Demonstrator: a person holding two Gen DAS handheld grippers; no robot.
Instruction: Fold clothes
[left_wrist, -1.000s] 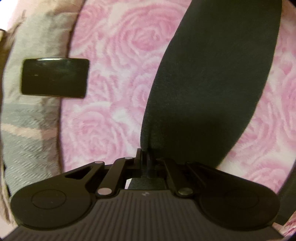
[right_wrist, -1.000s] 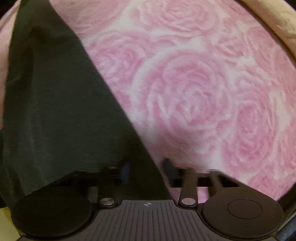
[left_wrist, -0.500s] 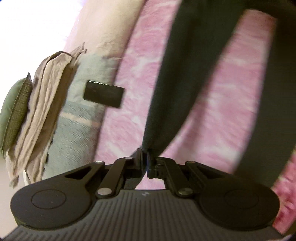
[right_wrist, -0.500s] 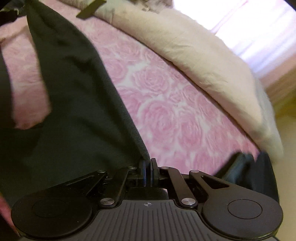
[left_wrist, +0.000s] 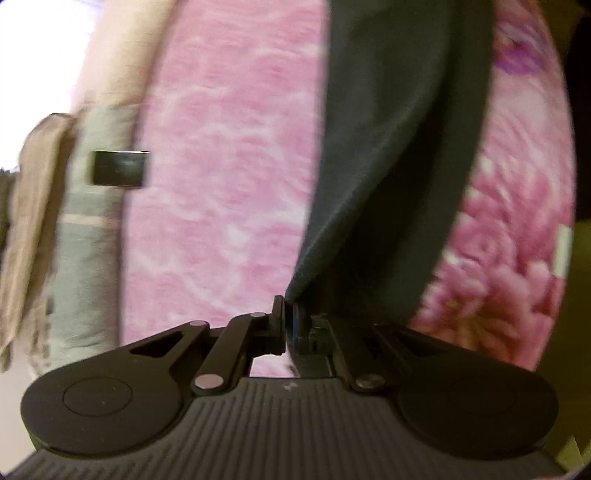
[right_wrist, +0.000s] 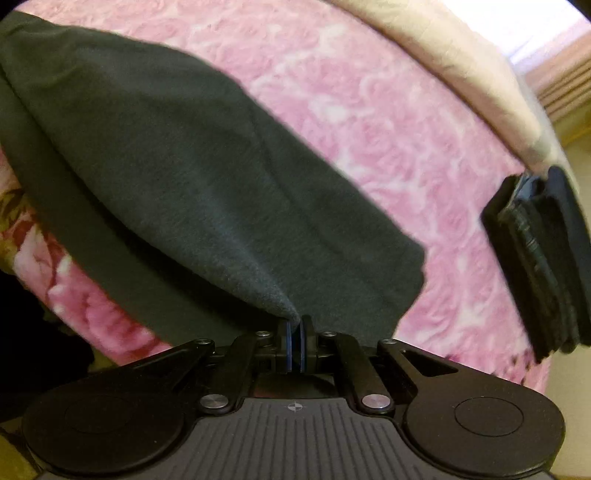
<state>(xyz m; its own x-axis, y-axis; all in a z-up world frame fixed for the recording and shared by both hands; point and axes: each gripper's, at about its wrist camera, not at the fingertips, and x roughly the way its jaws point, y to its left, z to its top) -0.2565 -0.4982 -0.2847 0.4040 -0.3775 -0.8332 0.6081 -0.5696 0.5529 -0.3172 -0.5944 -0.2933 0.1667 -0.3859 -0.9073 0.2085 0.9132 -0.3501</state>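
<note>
While the dark garment (right_wrist: 207, 177) is being pinched by left gripper (left_wrist: 287, 319) and right gripper (right_wrist: 294, 328), a thin-edge slip is being risked.

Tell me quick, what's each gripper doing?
Left gripper: closed, pinching the dark grey knit garment.
Right gripper: closed on the same dark grey knit garment.

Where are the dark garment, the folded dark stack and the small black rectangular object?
dark garment (right_wrist: 207, 184): right wrist view, middle of the hanging cloth.
folded dark stack (right_wrist: 543, 266): right wrist view, its layered edge, right side.
small black rectangular object (left_wrist: 120, 168): left wrist view, centre of its glossy face.
</note>
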